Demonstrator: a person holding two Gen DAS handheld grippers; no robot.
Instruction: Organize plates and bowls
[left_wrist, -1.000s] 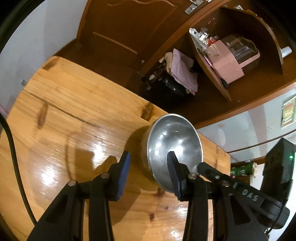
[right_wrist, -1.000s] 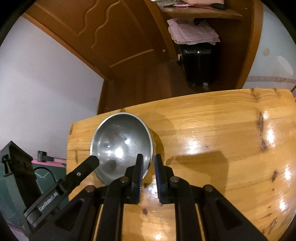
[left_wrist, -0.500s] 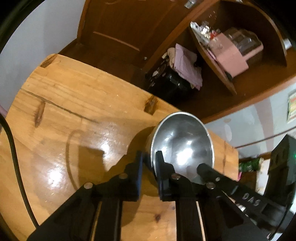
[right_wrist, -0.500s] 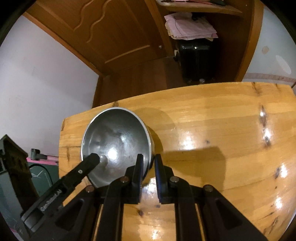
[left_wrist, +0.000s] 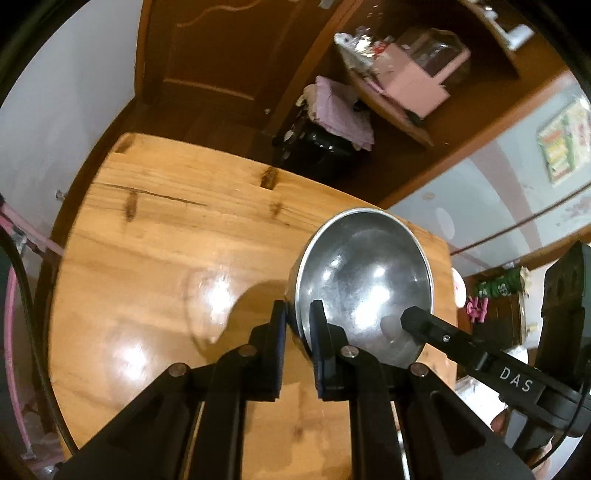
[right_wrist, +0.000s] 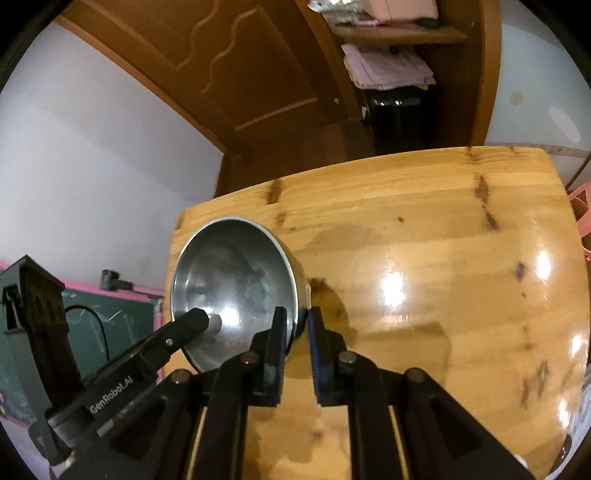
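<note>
A shiny metal bowl (left_wrist: 362, 284) (right_wrist: 232, 280) hangs tilted above the corner of the wooden table (left_wrist: 166, 240) (right_wrist: 424, 240), casting a shadow on the wood. My left gripper (left_wrist: 298, 314) is shut on the bowl's rim, one pad inside and one outside. On the opposite side of the rim my right gripper (right_wrist: 297, 317) is shut on it the same way. Each view shows one finger of the other gripper reaching into the bowl (left_wrist: 417, 321) (right_wrist: 192, 321). The bowl holds nothing.
Beyond the table stand a brown door (right_wrist: 236, 66), a black suitcase (left_wrist: 317, 151) and wooden shelves with folded pink cloth (right_wrist: 388, 70) and a pink box (left_wrist: 413, 85). A green chalkboard with a pink frame (right_wrist: 110, 332) lies below the table's left edge.
My left gripper has shut on the bowl's rim. Both grippers have then risen with the bowl, and the table now looks farther below.
</note>
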